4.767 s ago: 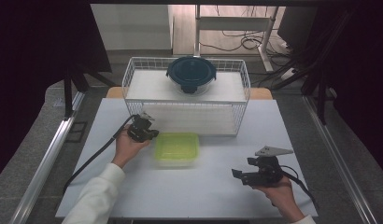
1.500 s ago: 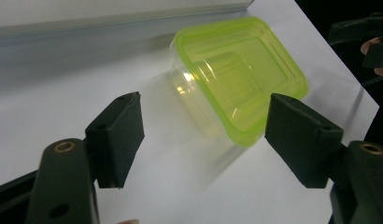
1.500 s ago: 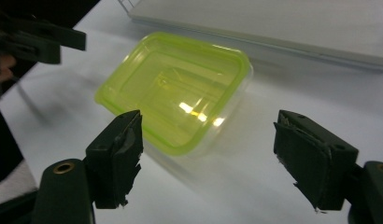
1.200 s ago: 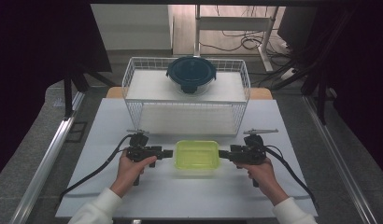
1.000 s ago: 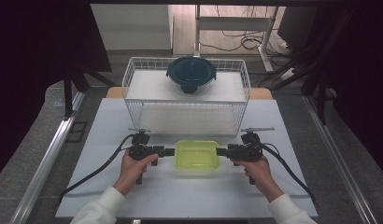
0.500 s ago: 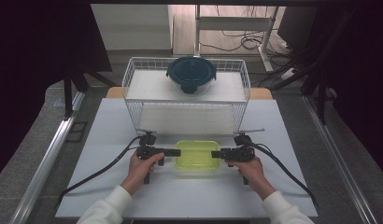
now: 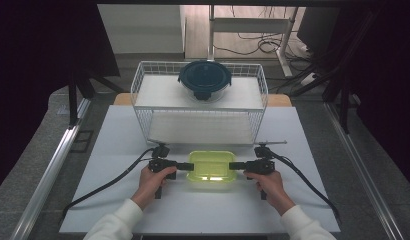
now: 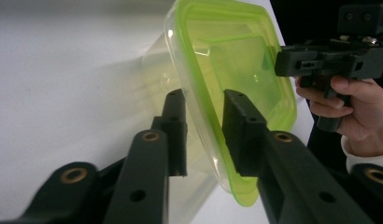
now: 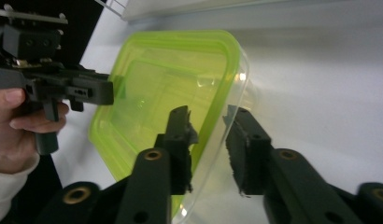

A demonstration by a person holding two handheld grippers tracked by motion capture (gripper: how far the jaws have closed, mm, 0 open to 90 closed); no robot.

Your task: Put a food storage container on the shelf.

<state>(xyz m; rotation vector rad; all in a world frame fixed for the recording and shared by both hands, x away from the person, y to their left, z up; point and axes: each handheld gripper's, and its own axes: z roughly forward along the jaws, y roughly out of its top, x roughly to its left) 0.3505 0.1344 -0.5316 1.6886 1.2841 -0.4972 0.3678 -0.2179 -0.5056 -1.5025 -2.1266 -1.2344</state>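
Observation:
A clear container with a lime-green lid [image 7: 212,166] sits on the white table, near the front. My left gripper [image 7: 185,165] is at its left end and my right gripper [image 7: 234,165] is at its right end, both pointing inward. In the left gripper view the container's [image 8: 231,60] green rim runs between the jaws of the left gripper [image 8: 203,100], with gaps on both sides. In the right gripper view the right gripper [image 9: 208,114] straddles the opposite rim of the container [image 9: 157,84] the same way. Both grippers are open.
A white wire basket [image 7: 143,100] stands behind the container, with a dark blue lidded round bowl [image 7: 205,80] on top of it. Black cables trail from both grippers across the table [image 7: 118,200] toward the front corners.
Both grippers have slid inward toward the container from either side until their jaws straddle its rim. Earlier the container was shifted from left of centre to the middle.

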